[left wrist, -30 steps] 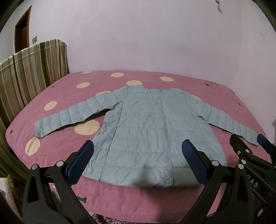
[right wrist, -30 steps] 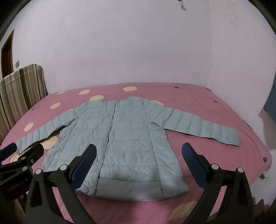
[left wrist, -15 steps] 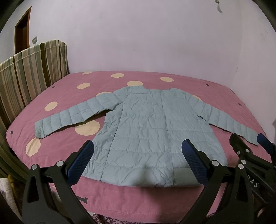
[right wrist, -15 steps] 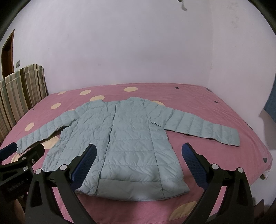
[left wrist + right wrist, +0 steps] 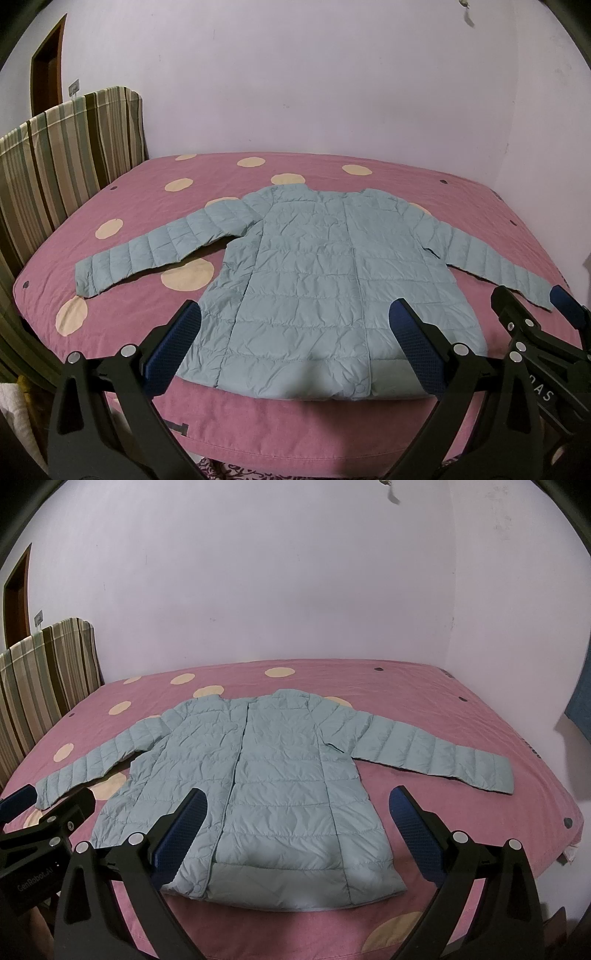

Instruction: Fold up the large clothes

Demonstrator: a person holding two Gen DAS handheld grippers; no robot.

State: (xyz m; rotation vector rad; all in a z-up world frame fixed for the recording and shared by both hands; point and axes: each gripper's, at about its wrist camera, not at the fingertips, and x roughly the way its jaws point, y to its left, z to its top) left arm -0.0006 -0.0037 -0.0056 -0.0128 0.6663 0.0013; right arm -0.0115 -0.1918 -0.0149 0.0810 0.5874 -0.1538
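One jacket (image 5: 325, 280), pale blue and quilted, lies flat on one bed (image 5: 332, 424) with a pink cover dotted with cream circles. Its two sleeves are spread out: one sleeve (image 5: 155, 251) runs toward 9 o'clock in the left wrist view, the other sleeve (image 5: 436, 753) runs toward 3 o'clock in the right wrist view. The collar points to 12 o'clock, toward the wall (image 5: 295, 74); the hem (image 5: 280, 890) lies at 6 o'clock, near the bed's front edge. The front closure (image 5: 236, 775) runs from collar to hem, with a snap (image 5: 197, 890) at the bottom.

There are two grippers. The left gripper (image 5: 293, 350) hangs above the hem with its two blue-padded fingers spread wide apart, nothing between them. The right gripper (image 5: 297, 832) likewise stands with its two fingers (image 5: 417, 834) far apart, over the hem and touching nothing. Each shows in the other's view: the right gripper at 3 to 4 o'clock of the left wrist view, the left gripper at 8 o'clock of the right wrist view.

One striped headboard (image 5: 66, 158) stands at 9 to 10 o'clock. One door (image 5: 46, 66) shows at 10 o'clock. A white towel (image 5: 14, 417) sits at 8 o'clock below the bed. A blue cloth (image 5: 580, 705) hangs at 3 o'clock in the right wrist view.
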